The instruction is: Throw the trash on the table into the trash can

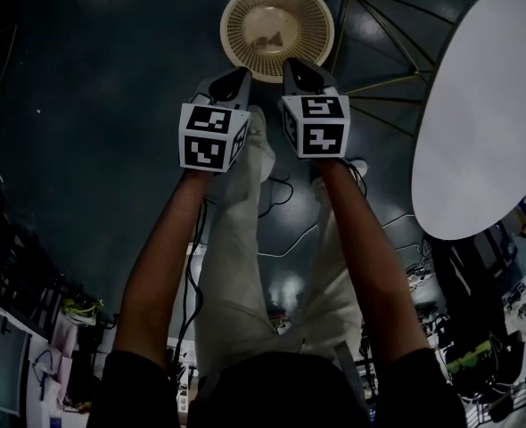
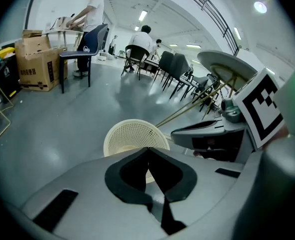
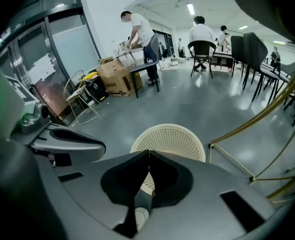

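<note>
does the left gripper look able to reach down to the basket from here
Probably yes: the basket sits on the floor straight ahead of the left gripper, jaws shut, nothing between; the right gripper is alongside, not across.

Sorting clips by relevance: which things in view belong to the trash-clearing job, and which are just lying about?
Job: cream mesh trash can, white oval table, left hand-held gripper, right hand-held gripper, both shut, empty.
Lying about: cardboard boxes, black chairs.
</note>
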